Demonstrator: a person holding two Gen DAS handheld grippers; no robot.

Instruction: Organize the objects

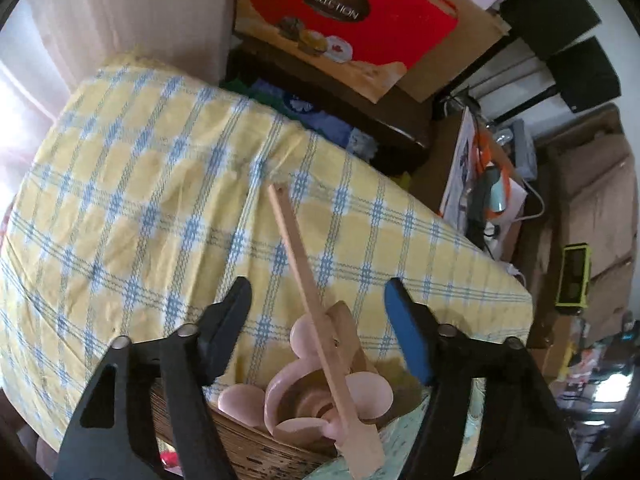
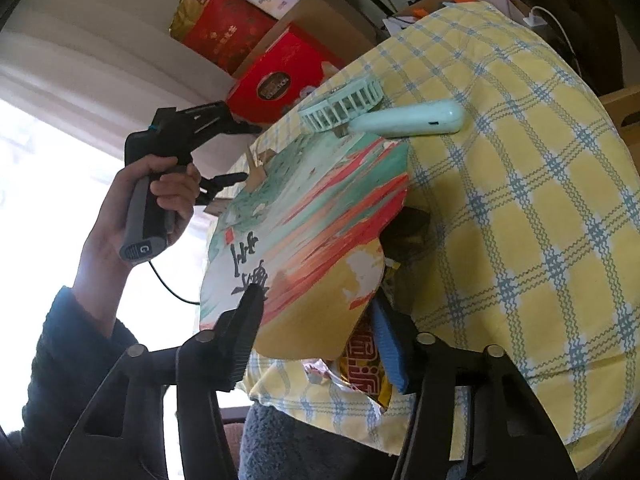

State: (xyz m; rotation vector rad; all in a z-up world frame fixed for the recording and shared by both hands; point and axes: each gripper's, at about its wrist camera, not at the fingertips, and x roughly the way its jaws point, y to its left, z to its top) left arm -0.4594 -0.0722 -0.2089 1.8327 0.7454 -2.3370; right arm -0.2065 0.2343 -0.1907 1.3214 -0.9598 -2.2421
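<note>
two grippers over a checked cloth (image 1: 140, 168), red box (image 1: 344, 20) behind.
wooden stick (image 1: 316, 280) is seen untouched between parted left gripper (image 1: 318, 300) fingers; painted fan (image 2: 312, 240) is clasped by right gripper (image 2: 320, 320).

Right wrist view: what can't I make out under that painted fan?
- Packet: mostly covered by the painted fan; print unreadable.
- Dark object: hidden behind the fan's edge, unidentifiable.
- Basket: left wrist view, cut off by the bottom edge and left gripper.
- Right gripper: pad contact with the fan unclear.
</note>
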